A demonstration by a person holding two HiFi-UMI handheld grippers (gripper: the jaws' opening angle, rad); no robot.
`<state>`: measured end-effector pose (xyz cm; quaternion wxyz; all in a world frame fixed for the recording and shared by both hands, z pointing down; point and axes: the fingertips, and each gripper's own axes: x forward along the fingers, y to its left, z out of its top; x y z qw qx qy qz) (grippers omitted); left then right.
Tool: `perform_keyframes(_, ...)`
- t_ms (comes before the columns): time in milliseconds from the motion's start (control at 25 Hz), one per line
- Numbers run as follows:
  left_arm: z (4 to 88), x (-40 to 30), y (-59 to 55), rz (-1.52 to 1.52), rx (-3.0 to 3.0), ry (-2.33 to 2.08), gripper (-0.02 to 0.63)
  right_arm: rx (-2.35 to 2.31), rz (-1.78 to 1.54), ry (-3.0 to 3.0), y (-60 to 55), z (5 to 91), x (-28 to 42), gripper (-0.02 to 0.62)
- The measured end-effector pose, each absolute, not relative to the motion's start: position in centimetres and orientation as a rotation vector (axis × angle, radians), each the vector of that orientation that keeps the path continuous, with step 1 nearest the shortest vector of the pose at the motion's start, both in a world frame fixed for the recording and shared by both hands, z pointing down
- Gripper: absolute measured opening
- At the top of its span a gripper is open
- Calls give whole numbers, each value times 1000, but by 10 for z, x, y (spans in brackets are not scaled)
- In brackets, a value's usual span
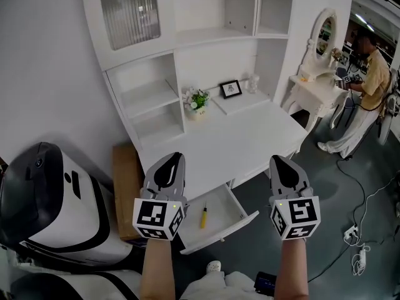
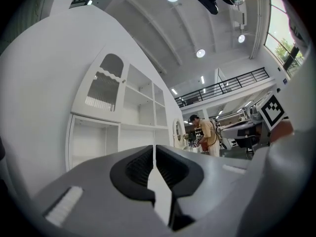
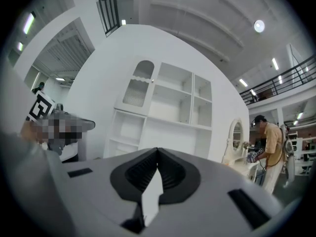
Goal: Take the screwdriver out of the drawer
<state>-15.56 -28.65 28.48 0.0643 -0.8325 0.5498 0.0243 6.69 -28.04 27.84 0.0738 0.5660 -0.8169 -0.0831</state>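
Observation:
A yellow-handled screwdriver [image 1: 204,216] lies in the open white drawer [image 1: 234,224] under the desk top [image 1: 237,144], seen only in the head view. My left gripper [image 1: 170,159] is held above the drawer's left side, shut and empty. My right gripper [image 1: 280,161] hovers to the right of the drawer, off the desk's front edge, also shut with nothing in it. In the left gripper view the jaws [image 2: 155,147] meet tip to tip; the right gripper view shows the same [image 3: 157,151]. Both point level at the white hutch [image 2: 123,117], which also stands ahead of the right gripper [image 3: 163,107].
On the desk stand a small flower pot [image 1: 196,102] and a picture frame [image 1: 230,89]. A cardboard box [image 1: 125,189] and a white-and-black machine [image 1: 56,199] sit at the left. A person [image 1: 364,86] stands by a dressing table [image 1: 312,86] at the right. Cables [image 1: 362,230] lie on the floor.

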Motion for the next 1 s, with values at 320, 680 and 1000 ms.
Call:
perform_keyframes(320,319,-143,-304,16,-2587,1681,6,1667,-151,-2428,-299,313,80,6)
perform_keyframes(680,381,-126,-320,-100,-2693,1766,6,1574,8,-2414,-322,372,93,6)
perform_keyframes(1000,482,-117,-319,-345,-2853,1846,8,1497,239,-2333,-323,465,107,6)
